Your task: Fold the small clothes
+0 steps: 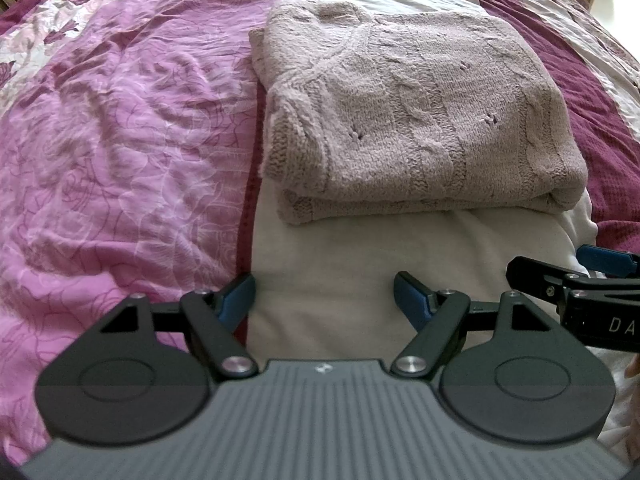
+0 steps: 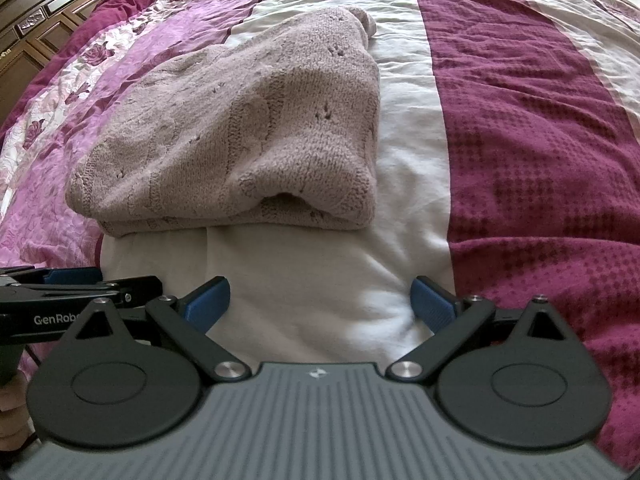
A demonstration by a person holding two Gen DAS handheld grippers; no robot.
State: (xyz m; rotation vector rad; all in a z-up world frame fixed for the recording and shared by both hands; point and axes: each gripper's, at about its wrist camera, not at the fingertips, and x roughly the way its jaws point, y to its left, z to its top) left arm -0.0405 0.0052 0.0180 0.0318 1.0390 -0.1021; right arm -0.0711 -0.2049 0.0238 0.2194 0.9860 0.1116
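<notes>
A pale mauve cable-knit sweater (image 1: 420,112) lies folded into a thick rectangle on the white stripe of the bedspread (image 1: 352,264). In the right wrist view the same sweater (image 2: 240,132) sits ahead and to the left, a cuff opening facing me. My left gripper (image 1: 324,300) is open, its blue pads apart over bare white fabric just short of the sweater's near fold. My right gripper (image 2: 320,304) is open too, nothing between its pads, hovering over the white stripe. Each gripper shows at the other's side: the right one (image 1: 576,276) and the left one (image 2: 80,280).
The bedspread has pink rose-print (image 1: 120,140) on the left and dark magenta bands (image 2: 540,160) on the right. A carved dark wooden headboard (image 2: 48,16) stands at the far left. A hand (image 2: 12,412) grips the left tool's handle.
</notes>
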